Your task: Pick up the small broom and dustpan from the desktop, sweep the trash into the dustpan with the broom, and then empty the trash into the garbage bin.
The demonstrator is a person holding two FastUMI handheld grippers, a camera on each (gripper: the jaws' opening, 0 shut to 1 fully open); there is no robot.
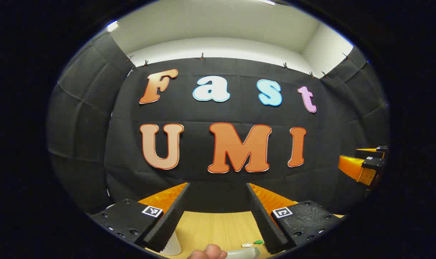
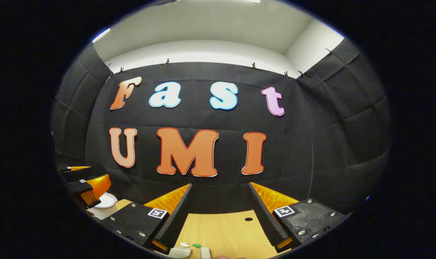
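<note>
Both grippers hover above a light wooden desktop (image 1: 218,226), facing the back wall. My left gripper (image 1: 218,185) is open with nothing between its fingers. My right gripper (image 2: 220,185) is open and holds nothing too. Small white and green trash bits (image 1: 254,244) lie on the desk low between the left fingers, and the trash bits (image 2: 190,245) also lie beside the right gripper's left finger. A pale plastic piece (image 1: 243,253) and a fingertip (image 1: 208,251) sit at the bottom edge; whether the piece is broom or dustpan I cannot tell. Similar pale pieces (image 2: 180,252) are cut off.
The right gripper (image 1: 365,163) hangs at the far right of the left gripper view; the left gripper (image 2: 82,181) is at the left of the right gripper view. A white round container (image 2: 104,201) stands under it. A white ribbed object (image 1: 171,246) is by the left finger. A dark hole (image 2: 248,219) marks the desk.
</note>
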